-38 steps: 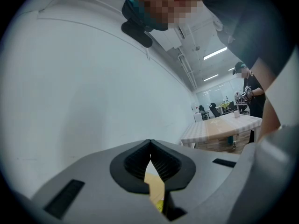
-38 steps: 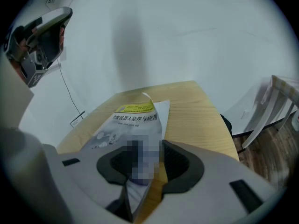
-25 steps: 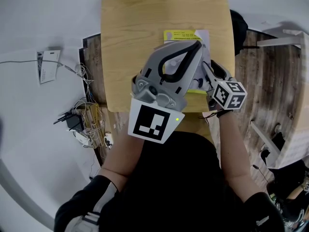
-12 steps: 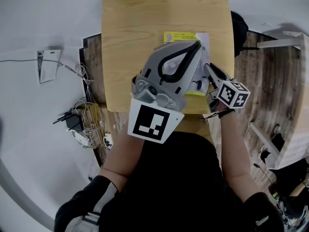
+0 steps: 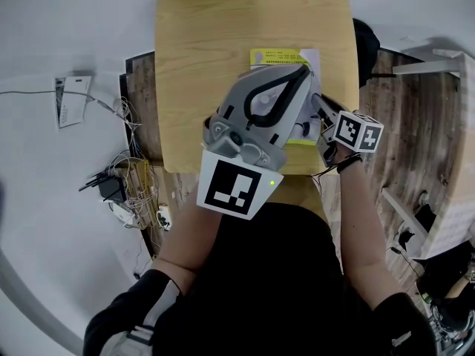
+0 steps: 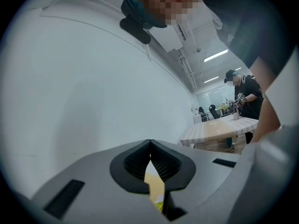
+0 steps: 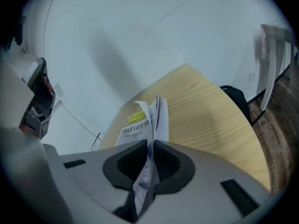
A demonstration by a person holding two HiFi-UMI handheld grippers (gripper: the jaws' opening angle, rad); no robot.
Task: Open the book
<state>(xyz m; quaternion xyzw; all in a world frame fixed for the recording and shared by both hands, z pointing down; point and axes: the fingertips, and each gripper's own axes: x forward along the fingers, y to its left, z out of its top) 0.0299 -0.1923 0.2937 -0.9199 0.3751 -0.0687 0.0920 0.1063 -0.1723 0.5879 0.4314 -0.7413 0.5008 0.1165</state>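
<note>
The book (image 5: pixel 278 55), with a yellow and white cover, lies on the wooden table (image 5: pixel 208 50), mostly hidden under my left gripper (image 5: pixel 303 69). That gripper hovers level above it, its tips meeting and nothing in them; the left gripper view (image 6: pixel 150 146) shows only a sliver of yellow cover through the gap below the tips. My right gripper (image 5: pixel 318 104) comes in from the book's right edge. In the right gripper view the book (image 7: pixel 140 120) has its upper leaves lifted, and the closing right gripper (image 7: pixel 150 148) pinches those leaves between its pads.
Cables and a power strip (image 5: pixel 133 188) and a sheet of paper (image 5: pixel 73 101) lie on the floor left of the table. A dark object (image 5: pixel 367 41) and white furniture (image 5: pixel 430 58) stand to the right. A person (image 6: pixel 245 97) stands far off.
The right gripper has rolled and shifted slightly toward the book, its marker cube moving up. The left gripper has stayed where it was.
</note>
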